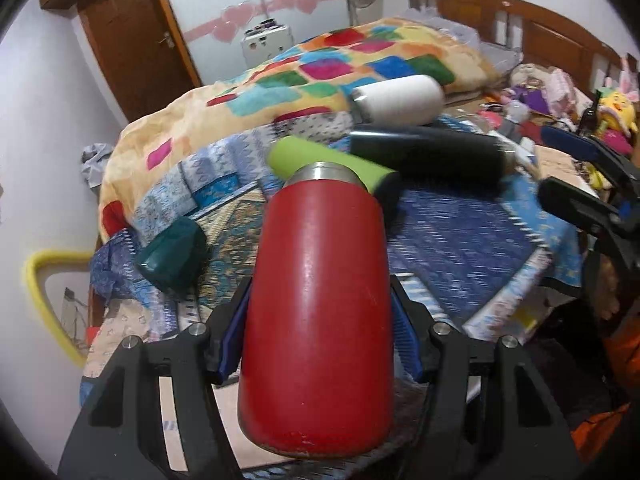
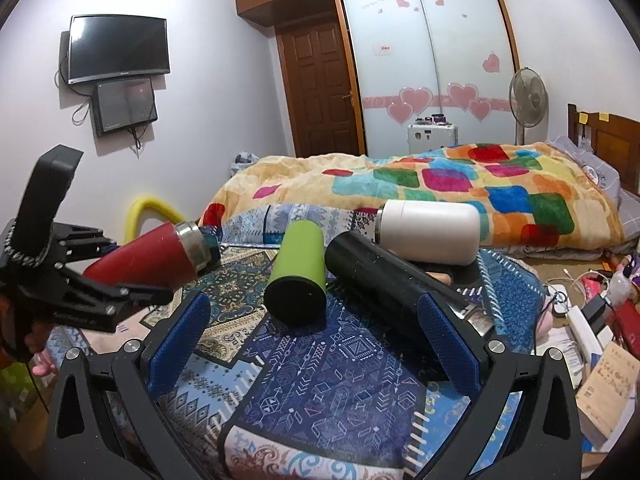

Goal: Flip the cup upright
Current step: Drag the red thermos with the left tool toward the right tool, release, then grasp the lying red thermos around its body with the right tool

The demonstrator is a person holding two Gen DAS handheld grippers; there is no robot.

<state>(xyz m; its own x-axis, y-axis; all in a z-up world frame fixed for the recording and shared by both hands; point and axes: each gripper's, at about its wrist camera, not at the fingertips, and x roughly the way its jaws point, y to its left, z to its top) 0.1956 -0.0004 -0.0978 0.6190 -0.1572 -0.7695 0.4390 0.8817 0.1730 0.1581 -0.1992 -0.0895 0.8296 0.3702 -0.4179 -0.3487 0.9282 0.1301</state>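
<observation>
**Red cup lifted, turn to upright pending**

Between the blue pads of the left gripper [image 1: 320,312] the red cup [image 1: 316,312] is clamped around its mid-body, the jaws closed to the cup's width, and it is carried clear of the patterned blue cloth [image 2: 352,380]. Seen from the right wrist view, the red cup is held tilted, its steel mouth pointing up and away at a slant, not yet vertical. A good finish, it is judged, calls for the wrist to be rolled until the steel rim faces straight up, the base to be lowered flat onto a level patch of cloth, and the pads to be released only once the cup is felt to stand; soft, rumpled bedding could let it tip.

Just beyond the red cup the green cup [image 2: 298,276] is seen lying on its side, its dark end turned toward the right wrist camera. Beside it, to the right, the black cup [image 2: 392,280] lies on its side too, touching or nearly touching the green one. The right gripper [image 2: 320,344] is held wide open and empty over the cloth, its right pad just in front of the black cup's steel end. Farther off from the red cup, the white cup [image 2: 430,232] lies sideways against the colourful blanket [image 2: 460,176].
</observation>
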